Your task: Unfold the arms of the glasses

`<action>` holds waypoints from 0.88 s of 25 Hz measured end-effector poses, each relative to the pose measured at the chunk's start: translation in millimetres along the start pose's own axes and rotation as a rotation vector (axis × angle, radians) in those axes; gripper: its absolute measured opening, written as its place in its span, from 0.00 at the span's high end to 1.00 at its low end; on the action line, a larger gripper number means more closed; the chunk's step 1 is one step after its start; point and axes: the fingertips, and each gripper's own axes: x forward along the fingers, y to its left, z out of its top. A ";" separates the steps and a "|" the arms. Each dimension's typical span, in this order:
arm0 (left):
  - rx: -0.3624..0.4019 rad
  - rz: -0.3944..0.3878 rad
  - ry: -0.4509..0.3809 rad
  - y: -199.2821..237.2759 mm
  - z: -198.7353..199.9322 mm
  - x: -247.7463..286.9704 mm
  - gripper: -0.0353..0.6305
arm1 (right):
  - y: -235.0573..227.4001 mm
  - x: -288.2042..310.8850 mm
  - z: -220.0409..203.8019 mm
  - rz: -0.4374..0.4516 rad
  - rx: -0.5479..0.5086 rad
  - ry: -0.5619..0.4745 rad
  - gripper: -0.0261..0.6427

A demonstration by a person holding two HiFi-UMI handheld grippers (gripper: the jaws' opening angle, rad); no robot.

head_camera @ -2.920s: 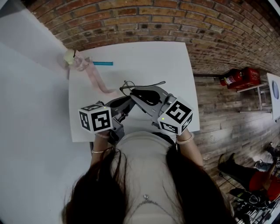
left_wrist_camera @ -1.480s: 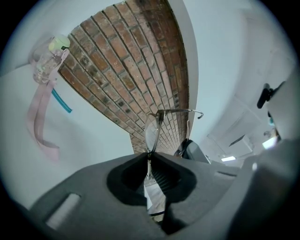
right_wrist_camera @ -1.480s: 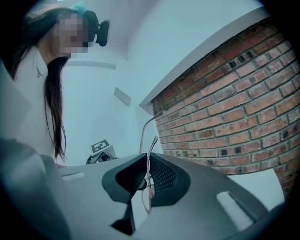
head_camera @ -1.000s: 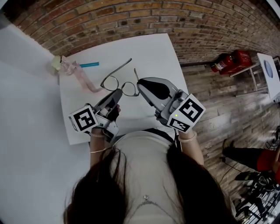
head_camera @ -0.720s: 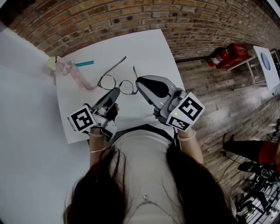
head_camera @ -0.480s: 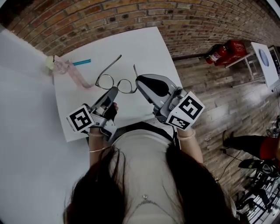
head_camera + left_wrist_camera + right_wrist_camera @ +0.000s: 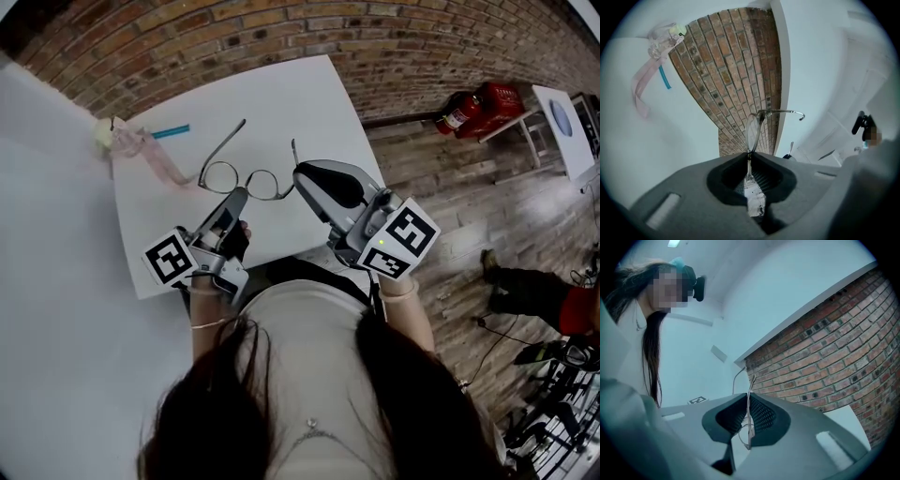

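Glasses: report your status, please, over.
Left claw shut on glasses, right claw too. One arm stands open. Pink ribbon well clear.

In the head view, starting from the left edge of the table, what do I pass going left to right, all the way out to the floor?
pink ribbon → glasses → right gripper, jaws shut on the glasses → red fire extinguisher

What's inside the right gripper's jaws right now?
The right gripper is shut on the glasses: thin frame wire runs between its jaws, one arm poking out past them. In the head view the gripper covers that frame end, so the grip spot is hidden.
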 end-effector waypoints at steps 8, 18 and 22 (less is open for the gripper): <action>-0.014 -0.006 -0.020 -2.5 -11.4 -10.8 0.91 | 11.7 -11.9 -2.2 0.001 0.000 -0.003 0.93; -0.046 -0.037 -0.042 -8.4 -20.2 -22.4 0.91 | 21.7 -27.3 -1.3 -0.009 0.032 -0.031 0.93; -0.059 -0.049 -0.044 -9.2 -27.4 -25.4 0.91 | 26.0 -36.4 -3.6 -0.022 0.036 -0.031 0.93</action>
